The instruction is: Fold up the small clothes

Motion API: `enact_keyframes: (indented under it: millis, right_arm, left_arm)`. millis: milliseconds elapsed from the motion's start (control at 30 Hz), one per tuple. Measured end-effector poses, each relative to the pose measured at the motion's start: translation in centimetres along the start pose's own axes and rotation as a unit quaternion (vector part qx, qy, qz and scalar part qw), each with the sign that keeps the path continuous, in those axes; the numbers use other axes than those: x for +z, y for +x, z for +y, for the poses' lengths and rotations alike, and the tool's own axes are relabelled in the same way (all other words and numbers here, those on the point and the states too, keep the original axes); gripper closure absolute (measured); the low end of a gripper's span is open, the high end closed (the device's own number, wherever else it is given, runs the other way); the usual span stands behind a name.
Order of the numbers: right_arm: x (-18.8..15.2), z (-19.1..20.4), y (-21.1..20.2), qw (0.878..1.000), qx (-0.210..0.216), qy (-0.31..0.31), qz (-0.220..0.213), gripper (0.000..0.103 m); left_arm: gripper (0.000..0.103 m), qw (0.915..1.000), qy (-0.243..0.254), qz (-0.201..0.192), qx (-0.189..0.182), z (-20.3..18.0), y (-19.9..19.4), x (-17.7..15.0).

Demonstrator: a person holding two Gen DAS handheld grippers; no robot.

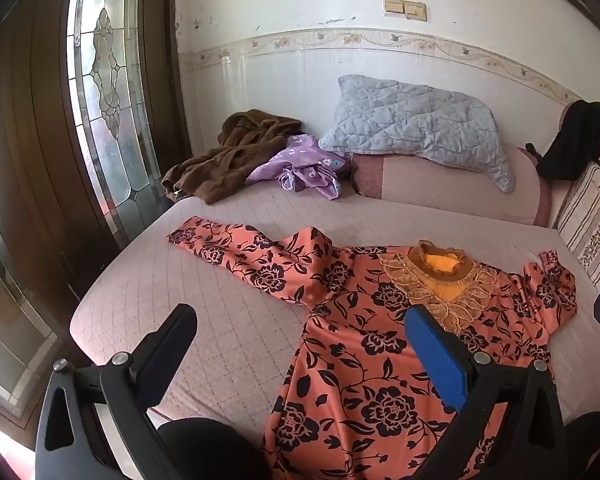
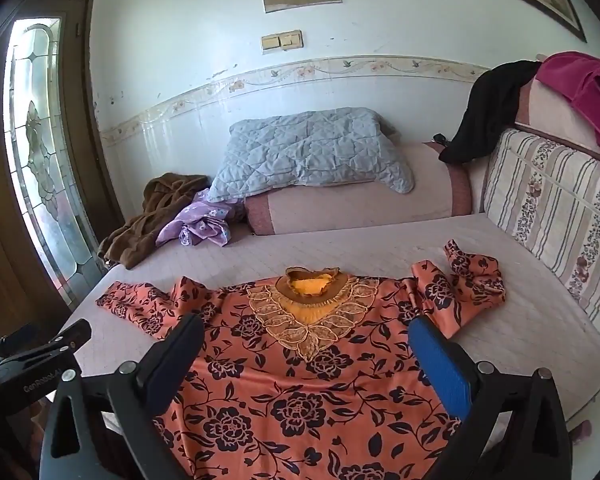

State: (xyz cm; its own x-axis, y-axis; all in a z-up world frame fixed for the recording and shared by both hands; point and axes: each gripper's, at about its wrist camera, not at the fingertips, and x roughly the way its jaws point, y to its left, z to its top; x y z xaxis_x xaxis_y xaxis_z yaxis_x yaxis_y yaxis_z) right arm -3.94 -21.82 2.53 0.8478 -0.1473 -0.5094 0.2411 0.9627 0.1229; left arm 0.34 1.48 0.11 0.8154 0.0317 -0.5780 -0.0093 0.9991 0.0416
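Left wrist: we see dress (image 1: 364, 332), smooth orange cloth with black flowers and lace collar, flat on quilted bed (image 1: 220, 312), one sleeve stretched left. Our left gripper (image 1: 300, 316) gapes wide, holds nothing.

Right wrist: our right gripper (image 2: 306, 330) spread fully, empty, above dress (image 2: 300, 380); other sleeve crumpled. Quilted grey pillow (image 2: 308, 152), brown robe (image 2: 156, 208) behind.

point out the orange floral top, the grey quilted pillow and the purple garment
orange floral top (image 2: 300, 400), right wrist view, on its chest panel
grey quilted pillow (image 2: 308, 148), right wrist view, on its middle
purple garment (image 1: 300, 164), left wrist view, on its crumpled centre
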Motion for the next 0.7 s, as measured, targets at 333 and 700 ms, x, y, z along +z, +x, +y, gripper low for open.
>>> enact_keyframes:
  millis: [333, 700]
  right_arm:
    - [-0.3, -0.2, 0.4, 1.000, -0.003, -0.003, 0.004, 0.000]
    - [-0.7, -0.6, 1.2, 1.000, -0.004, 0.003, 0.014, 0.000]
  left_arm:
    - [0.000, 0.9996, -0.003, -0.008, 0.026, 1.1, 0.3, 0.5]
    - [0.000, 0.9969, -0.027, -0.016, 0.072, 4.2, 0.7, 1.1]
